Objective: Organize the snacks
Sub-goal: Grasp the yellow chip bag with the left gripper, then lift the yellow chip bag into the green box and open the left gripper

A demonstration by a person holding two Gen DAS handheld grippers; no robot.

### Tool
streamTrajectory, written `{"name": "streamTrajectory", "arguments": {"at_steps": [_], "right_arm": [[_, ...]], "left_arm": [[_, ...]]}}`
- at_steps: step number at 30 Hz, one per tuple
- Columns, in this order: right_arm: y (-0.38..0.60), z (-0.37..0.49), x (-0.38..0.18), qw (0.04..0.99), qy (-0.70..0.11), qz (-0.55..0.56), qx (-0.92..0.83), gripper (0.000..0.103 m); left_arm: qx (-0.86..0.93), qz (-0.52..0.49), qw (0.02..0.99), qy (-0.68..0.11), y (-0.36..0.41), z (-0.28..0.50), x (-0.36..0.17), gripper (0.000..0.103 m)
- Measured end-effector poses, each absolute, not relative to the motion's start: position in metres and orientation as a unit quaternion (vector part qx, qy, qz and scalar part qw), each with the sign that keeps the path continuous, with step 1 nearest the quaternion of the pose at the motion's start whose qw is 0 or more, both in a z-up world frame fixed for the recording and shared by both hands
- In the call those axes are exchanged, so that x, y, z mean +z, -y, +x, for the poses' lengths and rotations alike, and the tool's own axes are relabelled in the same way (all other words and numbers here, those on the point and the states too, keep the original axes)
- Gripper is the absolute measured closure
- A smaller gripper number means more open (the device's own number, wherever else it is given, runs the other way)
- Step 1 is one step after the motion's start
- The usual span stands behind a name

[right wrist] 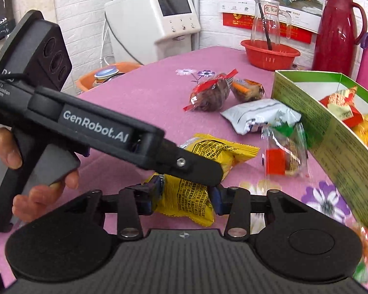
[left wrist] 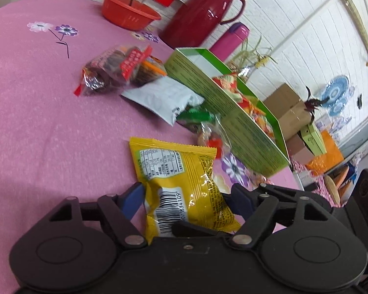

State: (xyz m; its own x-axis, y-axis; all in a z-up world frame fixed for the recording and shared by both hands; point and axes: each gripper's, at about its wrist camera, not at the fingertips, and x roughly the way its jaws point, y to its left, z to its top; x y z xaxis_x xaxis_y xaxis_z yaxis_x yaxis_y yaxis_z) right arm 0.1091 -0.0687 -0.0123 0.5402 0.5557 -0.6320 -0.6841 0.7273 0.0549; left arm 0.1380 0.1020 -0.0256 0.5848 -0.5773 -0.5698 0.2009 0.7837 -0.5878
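The green box [right wrist: 331, 132] is standing open at the right of the pink surface [left wrist: 36, 122], holding red and yellow snack packets [right wrist: 343, 110]. The yellow packet [right wrist: 184, 196] is lying near; the right gripper [right wrist: 184, 197] jaws are pinching it, the left gripper [left wrist: 186, 196] jaws are flanking it wide, grip unclear.

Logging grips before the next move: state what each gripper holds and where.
Right gripper pinches a yellow packet across its middle. A second yellow packet lies between the left gripper fingers; whether they grip it cannot be told.
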Motion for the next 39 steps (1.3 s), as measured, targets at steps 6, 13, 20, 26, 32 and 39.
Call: {"name": "streamTrajectory", "arguments": {"at_steps": [6, 13, 20, 26, 32, 39], "right_arm": [[0.080, 0.094, -0.011, 0.876, -0.313, -0.103, 0.351, 0.025], [0.088, 0.095, -0.012, 0.880, -0.324, -0.079, 0.339, 0.000], [0.091, 0.098, -0.014, 0.873, -0.337, -0.059, 0.347, 0.000], [0.090, 0.107, -0.019, 0.871, -0.346, -0.049, 0.346, 0.008], [0.088, 0.116, -0.024, 0.868, -0.357, -0.028, 0.345, 0.033], [0.093, 0.105, -0.011, 0.881, -0.329, -0.049, 0.337, 0.041]], "left_arm": [[-0.230, -0.232, 0.861, -0.391, -0.103, 0.113, -0.022, 0.000], [-0.209, -0.259, 0.865, -0.377, -0.115, 0.113, -0.015, 0.000], [-0.229, -0.239, 0.855, -0.398, -0.100, 0.117, -0.025, 0.000], [-0.235, -0.232, 0.857, -0.396, -0.096, 0.122, -0.026, 0.012], [-0.231, -0.203, 0.869, -0.388, -0.085, 0.123, -0.027, 0.057], [-0.237, -0.197, 0.876, -0.372, -0.076, 0.114, -0.015, 0.082]]}}
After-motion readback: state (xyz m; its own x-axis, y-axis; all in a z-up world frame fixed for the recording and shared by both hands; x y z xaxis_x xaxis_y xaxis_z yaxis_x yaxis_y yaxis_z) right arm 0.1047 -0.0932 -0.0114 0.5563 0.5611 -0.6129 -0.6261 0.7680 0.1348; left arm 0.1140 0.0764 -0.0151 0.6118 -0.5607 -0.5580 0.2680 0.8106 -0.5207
